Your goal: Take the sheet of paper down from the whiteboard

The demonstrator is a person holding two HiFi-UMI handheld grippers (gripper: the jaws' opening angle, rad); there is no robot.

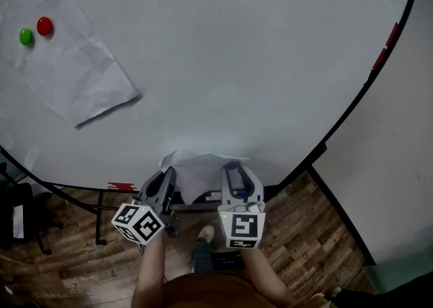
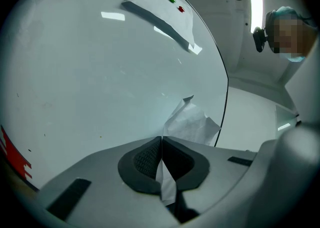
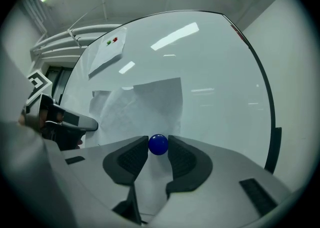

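Your left gripper [image 1: 167,175] has its jaws pressed together on an edge of the crumpled sheet of paper [image 1: 200,170], which sits low on the whiteboard [image 1: 237,63], just in front of you. Your right gripper [image 1: 234,168] pinches a blue magnet [image 3: 158,144] between its pad tips, against that same sheet. A second sheet [image 1: 64,70] is at the board's upper left, under a green magnet [image 1: 26,36] and a red magnet [image 1: 44,26].

No legible words, numbers or brand names in any view. White cube [image 1: 137,223] on left gripper [image 1: 168,172]: black square coded marker patterns, no letters. Matching white cube [image 1: 241,229] on right gripper [image 1: 231,166]: same kind of pattern. Red strip [image 1: 122,186] at lower edge of whiteboard [image 1: 237,63]: nothing legible.
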